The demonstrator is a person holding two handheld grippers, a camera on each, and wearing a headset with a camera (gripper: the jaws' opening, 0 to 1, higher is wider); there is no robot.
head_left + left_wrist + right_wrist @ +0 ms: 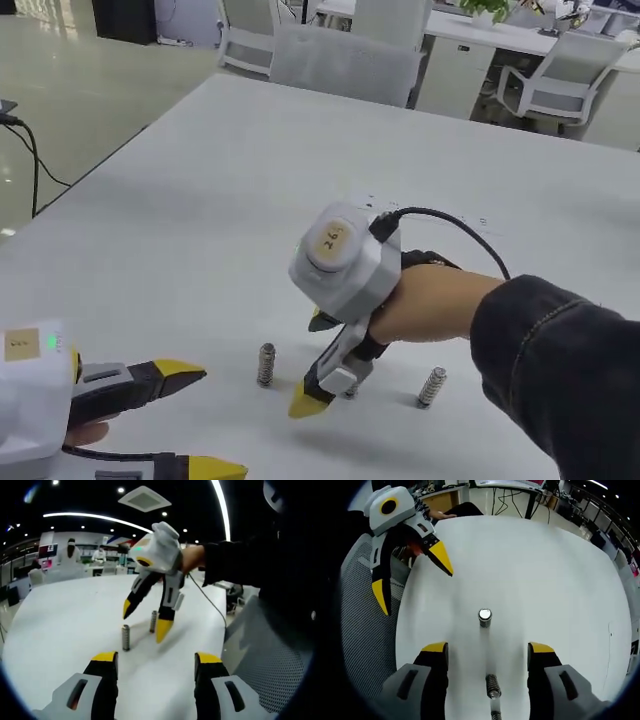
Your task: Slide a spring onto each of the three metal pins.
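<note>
Three short metal pins stand in a row on the white table [250, 180]. The left pin [266, 365] and the right pin [432, 386] each carry a coiled spring. My right gripper [312, 362] points down over the middle pin [492, 685], which stands between its open jaws with a spring around it; the jaws are not touching it. Beyond it, the right gripper view looks down on the left pin [485, 617]. My left gripper [203, 420] is open and empty at the near left, aimed at the pins [126, 637].
Office chairs [345, 60] and desks stand beyond the table's far edge. A black cable [450, 225] runs from the right gripper across the table. A mesh chair [370, 630] sits by the table's near edge.
</note>
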